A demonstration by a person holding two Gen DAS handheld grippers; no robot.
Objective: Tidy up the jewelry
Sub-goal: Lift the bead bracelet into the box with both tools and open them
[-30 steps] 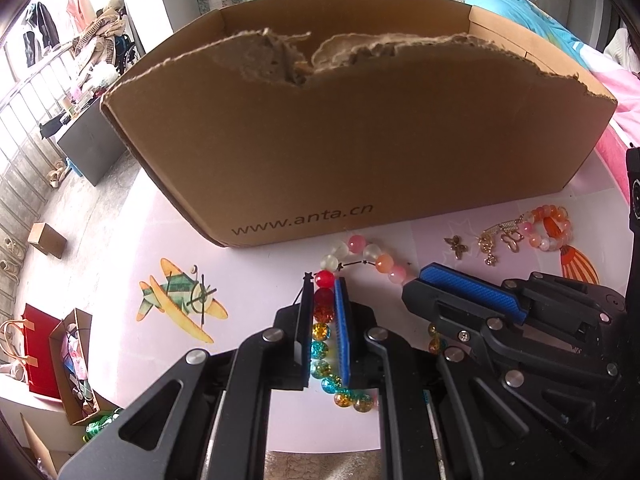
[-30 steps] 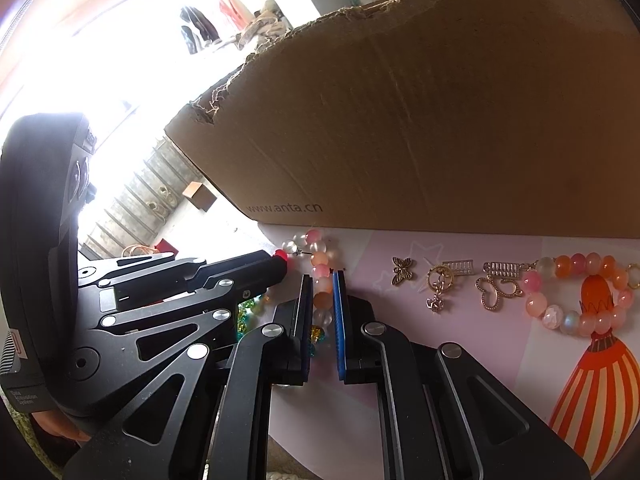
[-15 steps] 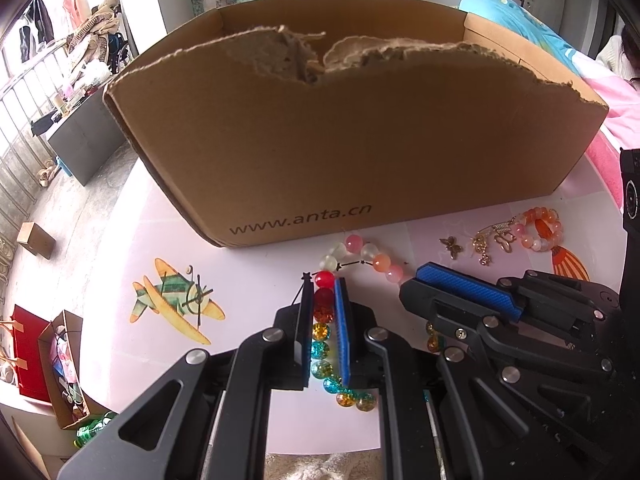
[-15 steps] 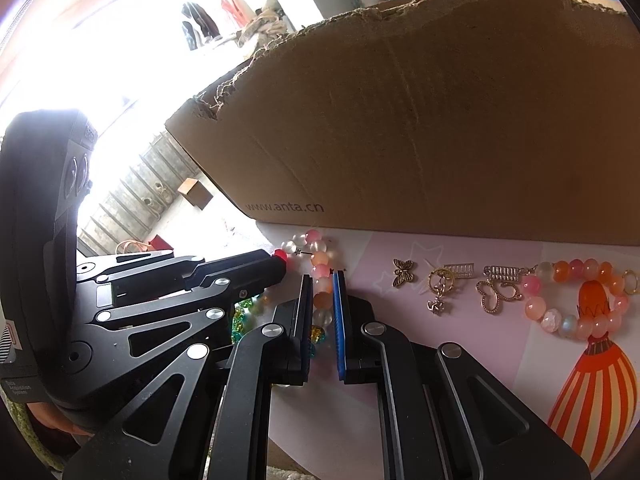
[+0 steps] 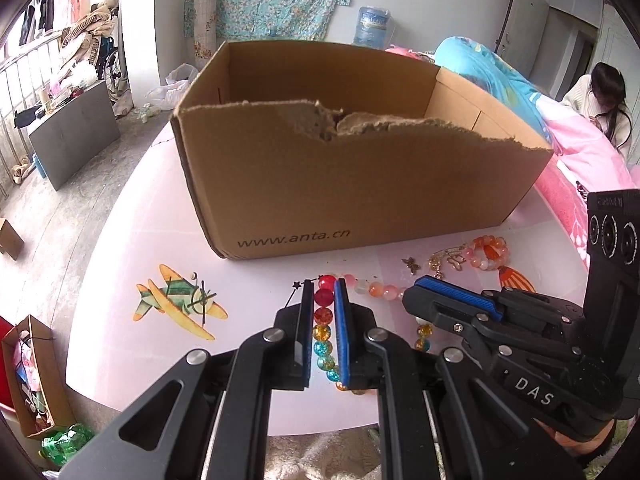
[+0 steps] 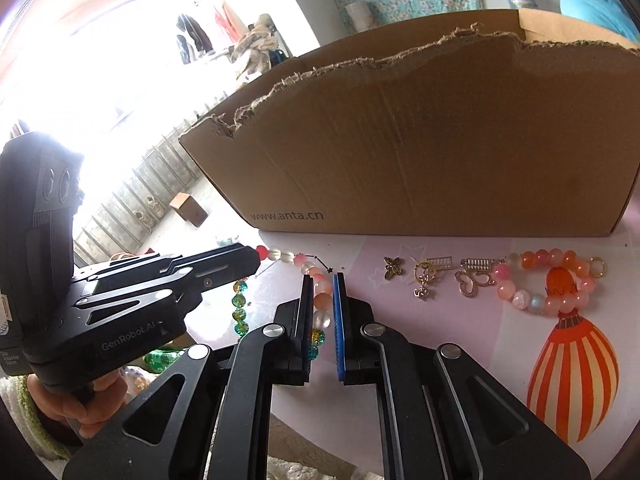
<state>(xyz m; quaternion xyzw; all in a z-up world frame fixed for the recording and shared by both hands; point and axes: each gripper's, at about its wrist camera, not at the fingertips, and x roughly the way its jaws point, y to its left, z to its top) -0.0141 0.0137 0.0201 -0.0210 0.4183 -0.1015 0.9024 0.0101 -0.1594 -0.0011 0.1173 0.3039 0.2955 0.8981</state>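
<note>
Left wrist: the left claw point(image 5: 324, 300) pinches a bead string point(image 5: 322, 332) on the pink table point(image 5: 256, 288), before the box point(image 5: 352, 184).

Right wrist: the right claw point(image 6: 322, 292) grips the same string's pale beads; a bracelet point(image 6: 548, 280) and charms point(image 6: 428, 276) lie just right.

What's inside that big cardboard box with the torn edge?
The cardboard box is open-topped; only bare brown inner walls show above its ragged front rim. That front wall hides its floor, so any contents cannot be seen from either view.
</note>
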